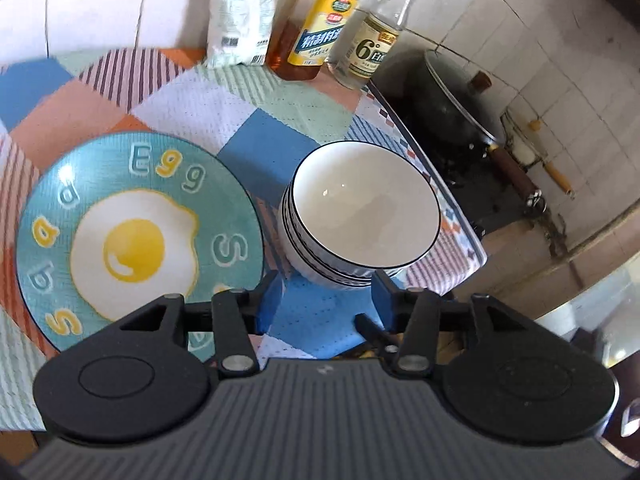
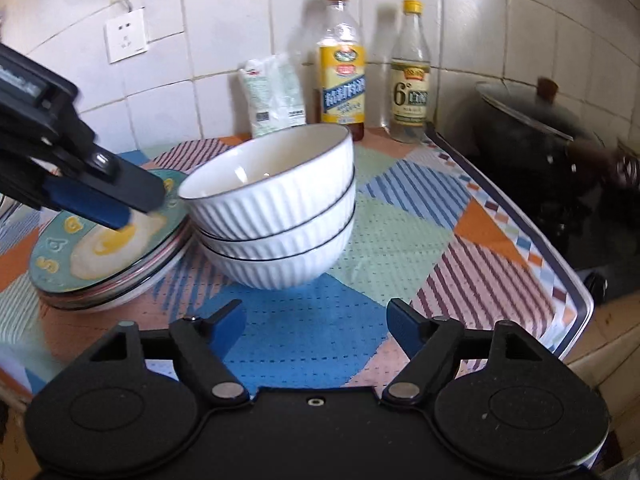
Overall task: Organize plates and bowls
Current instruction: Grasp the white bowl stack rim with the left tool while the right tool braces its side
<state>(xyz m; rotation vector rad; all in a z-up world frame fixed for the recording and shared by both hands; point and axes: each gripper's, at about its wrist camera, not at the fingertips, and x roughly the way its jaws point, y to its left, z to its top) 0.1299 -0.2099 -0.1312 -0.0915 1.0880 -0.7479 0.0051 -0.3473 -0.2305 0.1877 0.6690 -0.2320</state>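
Far left, right wrist view: left hand-held gripper (image 2: 120,210) reaches in over the plate stack (image 2: 120,276), blue pads low above the top plate; contact can't be told, blurred. From its own camera its jaws stand apart with nothing between them.

Plate stack sits on the left of the table (image 2: 400,240), which is covered by a patchwork-print cloth. Top plate (image 1: 140,224) is teal, printed with a fried egg, yellow yolk, and raised letters around the rim. Several plates lie beneath, their edges showing pale and reddish.

Just right of the plates, touching or nearly so: three white bowls (image 2: 280,208) nested, ribbed outside, thin dark line at each rim. Top bowl (image 1: 368,208) sits tilted, plain glossy white inside.

Right hand-held gripper (image 2: 316,320) is near the table edge in front of the bowls, jaws wide apart, empty.

Behind: a white packet (image 2: 276,96), two bottles (image 2: 342,80). Far right: a dark lidded pot (image 2: 532,132).
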